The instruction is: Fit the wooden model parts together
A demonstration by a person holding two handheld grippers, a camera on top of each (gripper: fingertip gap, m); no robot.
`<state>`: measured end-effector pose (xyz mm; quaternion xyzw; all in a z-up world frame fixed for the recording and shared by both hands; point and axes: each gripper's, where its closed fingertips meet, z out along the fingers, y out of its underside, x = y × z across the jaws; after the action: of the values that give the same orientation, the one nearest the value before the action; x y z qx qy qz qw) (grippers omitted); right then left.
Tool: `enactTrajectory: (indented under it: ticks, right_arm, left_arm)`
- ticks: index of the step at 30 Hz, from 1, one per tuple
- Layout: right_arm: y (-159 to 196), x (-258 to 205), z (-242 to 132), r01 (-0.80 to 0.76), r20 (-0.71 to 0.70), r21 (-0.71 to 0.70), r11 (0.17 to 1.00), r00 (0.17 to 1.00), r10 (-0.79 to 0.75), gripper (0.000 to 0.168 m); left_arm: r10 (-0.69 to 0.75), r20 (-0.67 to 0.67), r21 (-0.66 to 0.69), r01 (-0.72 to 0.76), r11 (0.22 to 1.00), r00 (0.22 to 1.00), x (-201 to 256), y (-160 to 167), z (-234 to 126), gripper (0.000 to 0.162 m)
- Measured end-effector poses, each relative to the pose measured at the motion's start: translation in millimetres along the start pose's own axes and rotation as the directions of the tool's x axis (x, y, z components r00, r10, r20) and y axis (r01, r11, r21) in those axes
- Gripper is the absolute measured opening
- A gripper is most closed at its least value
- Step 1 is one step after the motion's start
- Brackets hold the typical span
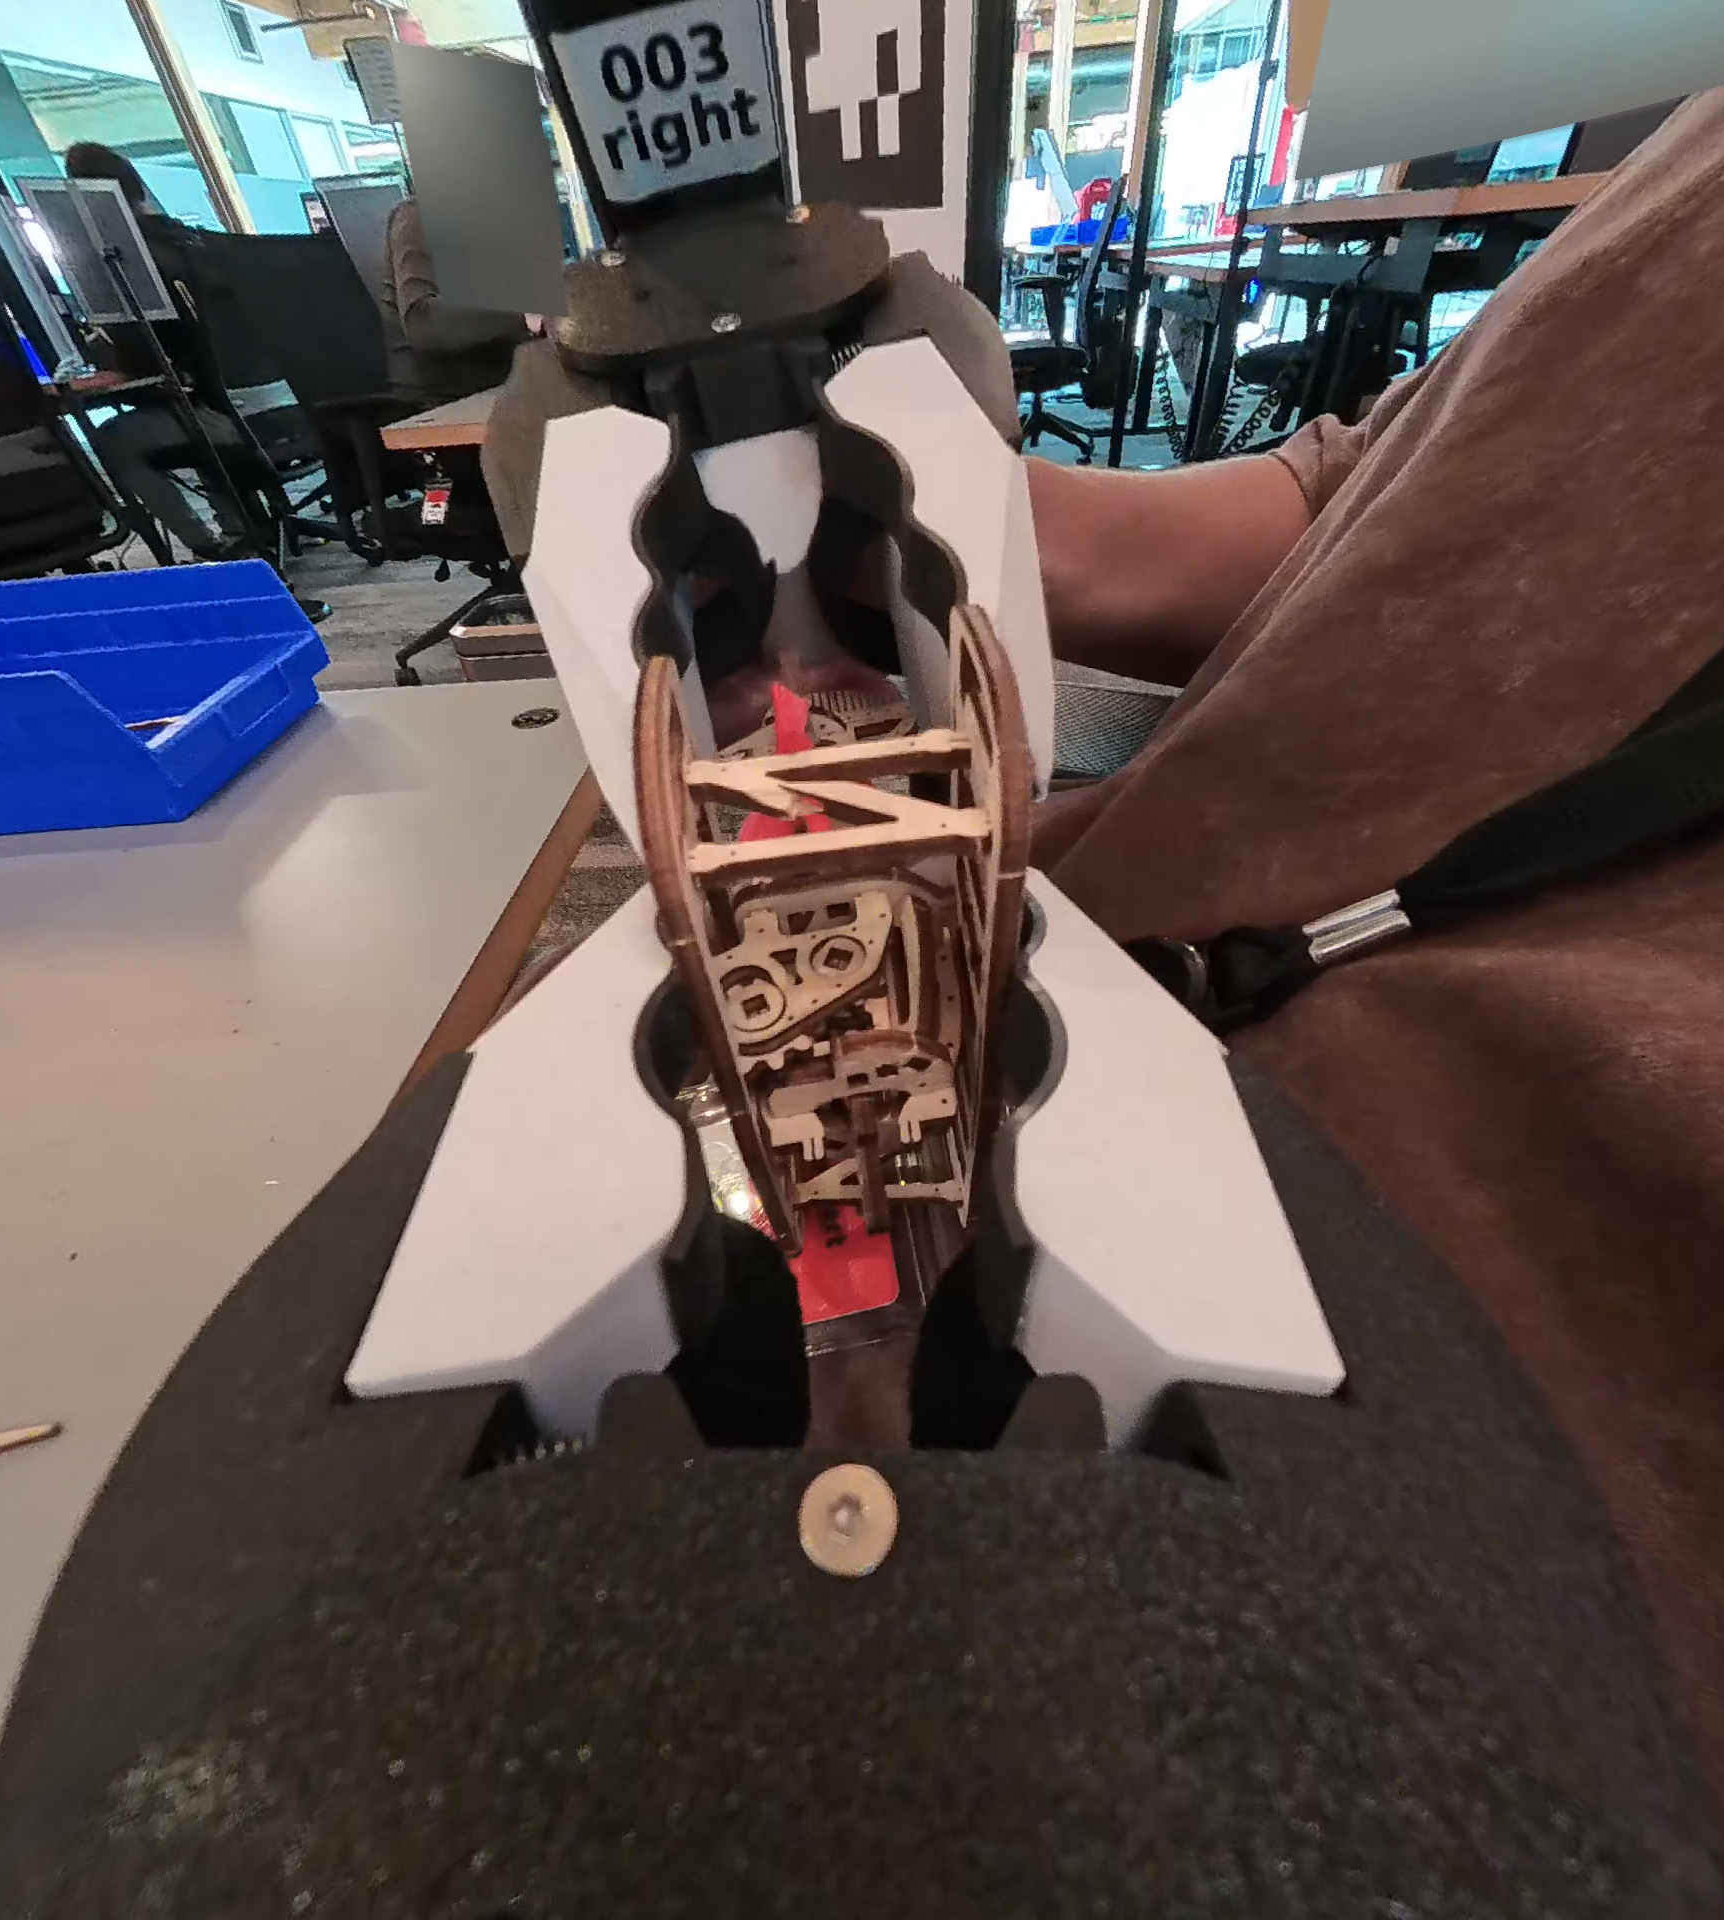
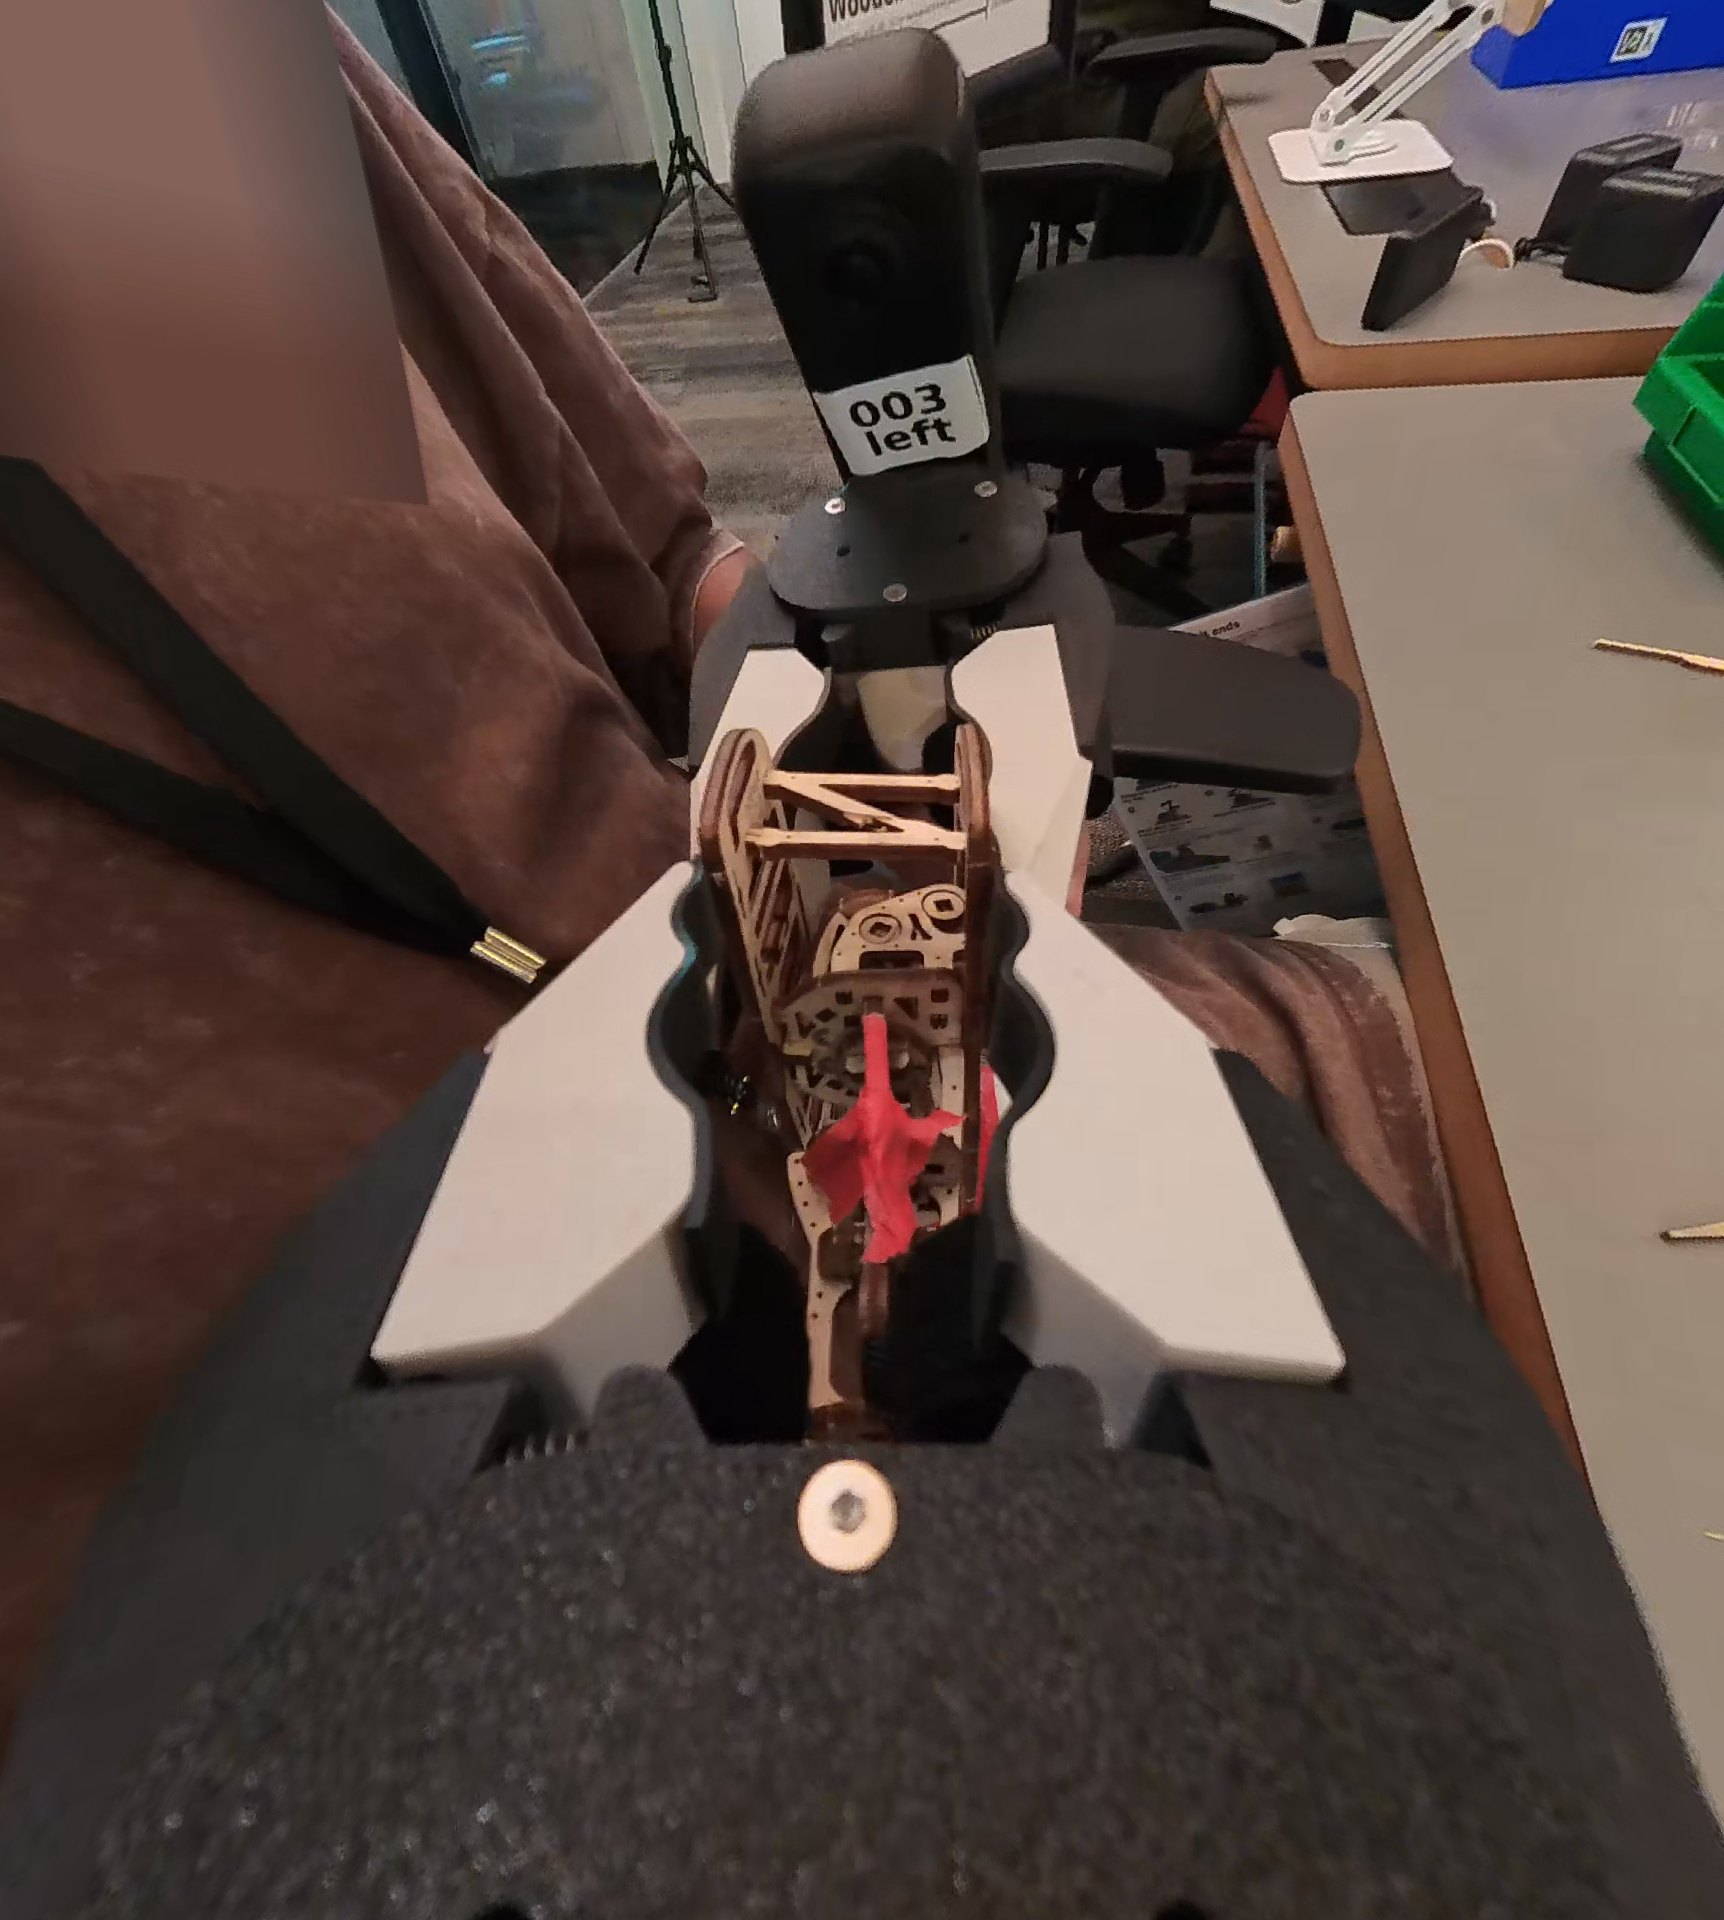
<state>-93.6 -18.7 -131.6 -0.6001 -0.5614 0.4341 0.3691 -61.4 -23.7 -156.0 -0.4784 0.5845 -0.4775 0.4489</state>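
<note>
Left wrist view: the left gripper [image 1: 842, 1039] is closed on the near end of the wooden model [image 1: 837, 935], held off the tabletop [image 1: 162, 987] beyond its right edge, over the person's lap; the right gripper [image 1: 816, 665] clamps the far end.
Right wrist view: the right gripper [image 2: 853, 1081] is closed around the wooden model [image 2: 858, 997], red tape [image 2: 879, 1143] between its jaws; the left gripper [image 2: 868, 769] faces it.
Advice: probably press both ends together evenly, without twisting the thin frame.
Spare parts: wooden strips [image 2: 1710, 665] lie on the tabletop [image 2: 1564, 935].
</note>
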Motion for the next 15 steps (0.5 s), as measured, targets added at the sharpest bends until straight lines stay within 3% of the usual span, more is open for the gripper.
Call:
enactTrajectory:
  ticks: [7,15]
  right_arm:
    - [-0.8,2.1,-2.1,-0.051,0.014,0.053,0.997,0.999,0.05,0.049]
    - [-1.8,25.3,-3.1,-0.268,0.039,0.074,0.961,0.963,0.265,0.051]
  left_arm:
    - [0.003,0.013,-0.003,-0.003,1.0,1.0,-1.0,-0.9,2.2,0.053]
    - [-0.267,-0.063,0.019,0.268,0.963,0.962,-17.9,-2.0,-1.0,0.055]
